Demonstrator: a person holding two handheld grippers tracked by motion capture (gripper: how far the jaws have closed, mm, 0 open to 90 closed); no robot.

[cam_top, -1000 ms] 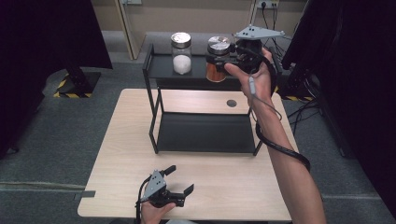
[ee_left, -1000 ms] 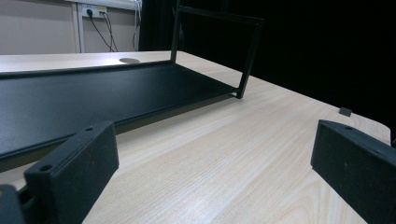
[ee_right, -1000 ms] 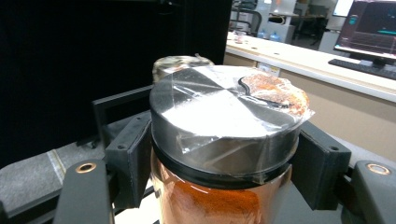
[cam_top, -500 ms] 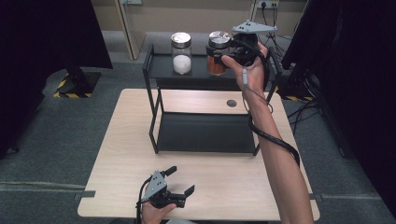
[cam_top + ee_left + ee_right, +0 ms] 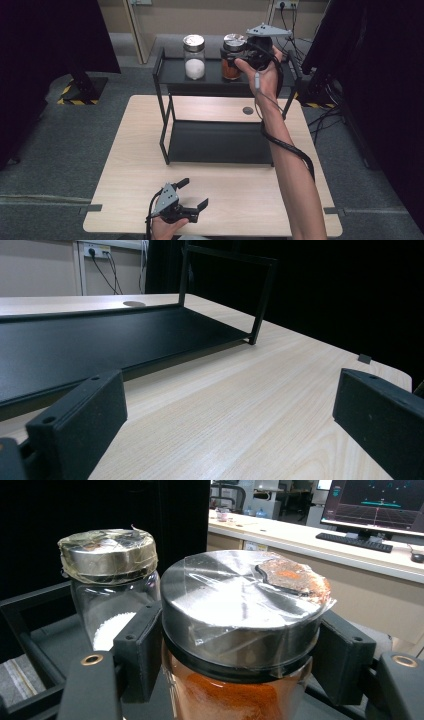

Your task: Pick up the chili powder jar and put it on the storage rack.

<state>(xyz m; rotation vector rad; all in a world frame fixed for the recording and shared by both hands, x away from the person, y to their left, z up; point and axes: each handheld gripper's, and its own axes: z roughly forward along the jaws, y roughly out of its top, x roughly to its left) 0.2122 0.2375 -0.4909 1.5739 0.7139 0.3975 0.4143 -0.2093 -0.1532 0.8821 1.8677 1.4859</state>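
A glass jar of orange-red powder (image 5: 231,62) (image 5: 235,680) with a taped silver lid stands at the top shelf (image 5: 172,77) of a black two-level rack, and my right gripper (image 5: 239,61) (image 5: 235,652) is shut on it just under the lid. To its left on the same shelf is a jar of white powder (image 5: 194,56) (image 5: 107,600), close beside the held jar. My left gripper (image 5: 192,194) (image 5: 225,425) rests low at the table's near edge, open, with bare tabletop between its jaws.
The rack's lower black shelf (image 5: 220,142) (image 5: 100,342) lies on the wooden table (image 5: 240,195). A round grommet hole (image 5: 247,110) sits behind it. Dark curtains flank both sides; cables and a wall socket lie beyond the rack. In the right gripper view a desk with a monitor (image 5: 380,502) stands far off.
My right hand has carried the orange jar leftward and slightly down, closer to the white-powder jar. The left gripper has stayed put.
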